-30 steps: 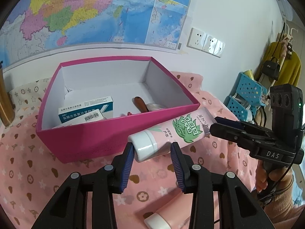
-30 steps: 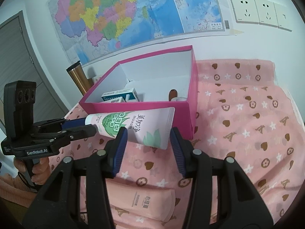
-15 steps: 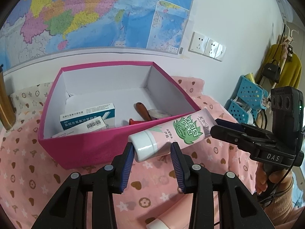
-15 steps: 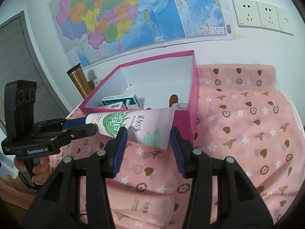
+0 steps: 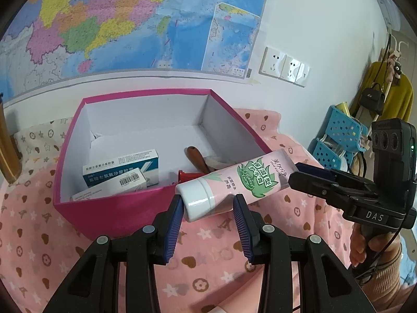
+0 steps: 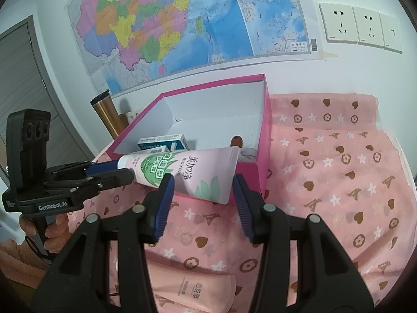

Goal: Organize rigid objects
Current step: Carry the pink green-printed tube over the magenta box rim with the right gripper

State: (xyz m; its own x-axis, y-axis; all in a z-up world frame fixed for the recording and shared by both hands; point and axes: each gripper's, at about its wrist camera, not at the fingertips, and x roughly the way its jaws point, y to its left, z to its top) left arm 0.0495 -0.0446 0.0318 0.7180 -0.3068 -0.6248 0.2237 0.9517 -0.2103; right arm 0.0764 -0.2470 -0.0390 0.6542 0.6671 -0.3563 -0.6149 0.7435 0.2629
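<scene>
A pink hand-cream tube (image 5: 242,180) with green leaf print hangs over the near right corner of the open pink box (image 5: 146,94). My left gripper (image 5: 208,208) is shut on its white cap end. My right gripper (image 6: 203,190) is shut on the flat crimped end of the tube (image 6: 192,172). Each gripper shows in the other's view: the right gripper (image 5: 295,174) at the tube's far end, the left gripper (image 6: 125,172) at the cap. Inside the box (image 6: 208,83) lie blue-and-white medicine cartons (image 5: 122,167), a brown handle (image 5: 195,156) and a red piece (image 5: 182,176).
A second pink tube (image 6: 192,289) lies on the pink patterned cloth (image 6: 325,177) below my right gripper. A golden flask (image 6: 106,114) stands left of the box by the wall. Blue perforated baskets (image 5: 338,135) and hanging clothes are off to the right.
Both grippers have risen a little with the tube held between them. The box sits lower in both views and more of its inside shows.
</scene>
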